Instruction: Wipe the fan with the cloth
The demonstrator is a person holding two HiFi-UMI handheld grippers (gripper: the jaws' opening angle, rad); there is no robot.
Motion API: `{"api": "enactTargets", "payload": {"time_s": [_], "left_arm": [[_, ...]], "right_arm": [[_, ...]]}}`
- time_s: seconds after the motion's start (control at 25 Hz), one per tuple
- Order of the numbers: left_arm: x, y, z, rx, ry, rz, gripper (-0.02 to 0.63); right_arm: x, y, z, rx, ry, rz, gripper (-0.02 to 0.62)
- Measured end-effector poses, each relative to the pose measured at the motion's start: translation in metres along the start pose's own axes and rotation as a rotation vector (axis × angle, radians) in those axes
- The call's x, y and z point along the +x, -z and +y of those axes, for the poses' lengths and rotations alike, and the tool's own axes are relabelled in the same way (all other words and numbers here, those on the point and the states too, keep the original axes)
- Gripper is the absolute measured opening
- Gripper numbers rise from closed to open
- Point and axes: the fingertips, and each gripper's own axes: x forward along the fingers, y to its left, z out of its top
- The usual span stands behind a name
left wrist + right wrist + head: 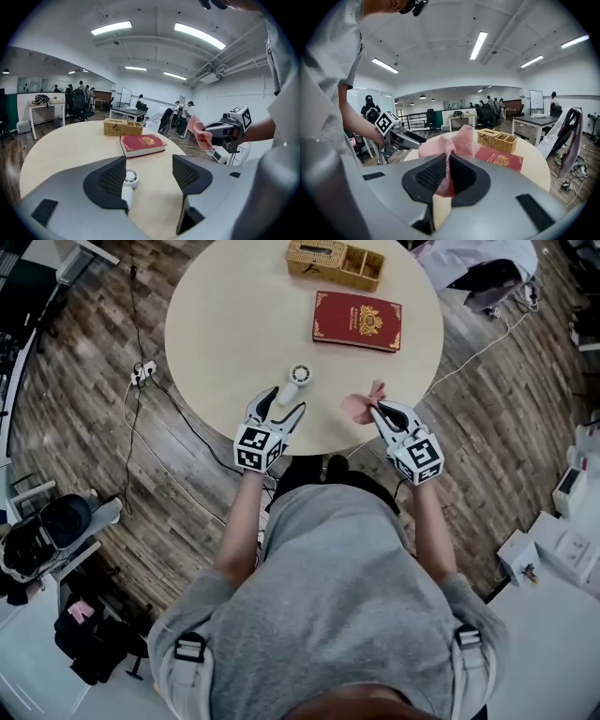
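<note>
A small white hand fan (294, 381) lies on the round table (225, 324) near its front edge. My left gripper (285, 409) is open just in front of the fan, whose white body (127, 185) shows beside the left jaw in the left gripper view. My right gripper (373, 409) is shut on a pink cloth (361, 406), held over the table's front edge to the right of the fan. The cloth (449, 151) bunches up between the jaws in the right gripper view. The right gripper with the cloth (202, 136) also shows in the left gripper view.
A red book (357, 321) lies in the middle of the table, with a wicker box (336, 262) behind it. A power strip (142, 372) and cables lie on the wooden floor at the left. Desks, chairs and people fill the room behind.
</note>
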Motion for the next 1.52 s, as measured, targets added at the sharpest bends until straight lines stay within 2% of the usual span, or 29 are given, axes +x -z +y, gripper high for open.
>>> {"api": "enactTargets", "payload": {"time_s": [0.4, 0.68, 0.88, 1.08, 1.52], "left_arm": [[0.060, 0.028, 0.031, 0.018, 0.066, 0.099, 0.319], [0.096, 0.045, 0.044, 0.042, 0.059, 0.161, 0.348], [0.112, 0.068, 0.052, 0.030, 0.068, 0.223, 0.360], [0.126, 0.086, 0.065, 0.054, 0.035, 0.272, 0.376], [0.158, 0.103, 0.069, 0.142, 0.063, 0.336, 0.393]], "right_arm": [[0.025, 0.016, -0.015, 0.055, 0.065, 0.055, 0.028], [0.043, 0.020, -0.020, 0.092, 0.069, 0.062, 0.028], [0.049, 0.021, -0.023, 0.113, 0.085, 0.070, 0.028], [0.050, 0.024, -0.030, 0.136, 0.106, 0.076, 0.028], [0.050, 0.033, -0.027, 0.159, 0.135, 0.107, 0.028]]}}
